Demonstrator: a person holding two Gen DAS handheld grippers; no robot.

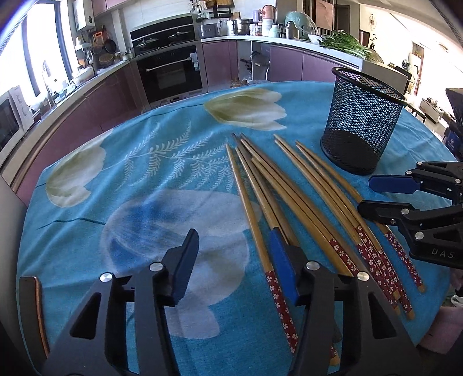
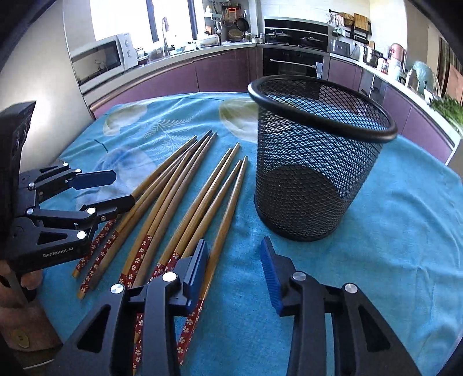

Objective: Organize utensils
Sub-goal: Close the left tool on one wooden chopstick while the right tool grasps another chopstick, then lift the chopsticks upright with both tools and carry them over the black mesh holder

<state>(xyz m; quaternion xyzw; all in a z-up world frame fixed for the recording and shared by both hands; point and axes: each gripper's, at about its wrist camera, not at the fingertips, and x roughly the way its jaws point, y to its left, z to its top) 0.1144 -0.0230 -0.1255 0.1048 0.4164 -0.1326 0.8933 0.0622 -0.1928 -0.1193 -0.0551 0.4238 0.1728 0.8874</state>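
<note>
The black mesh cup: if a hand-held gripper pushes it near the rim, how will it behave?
The black mesh cup looks empty and is open wire mesh, so it is probably light. It stands upright on the soft blue tablecloth and narrows toward its base, so a push near the rim may tip it rather than slide it.

Blue flowered tablecloth (image 1: 150, 173) spread over the table. Behind it, purple cabinets (image 2: 162, 84) under a long counter. Black built-in oven (image 1: 169, 72) set among them, with lidded pans (image 2: 292, 36) above. White microwave (image 2: 101, 60) by the window. Steel pot (image 1: 241, 26) and leafy greens (image 1: 344, 43) on the counter.
</note>
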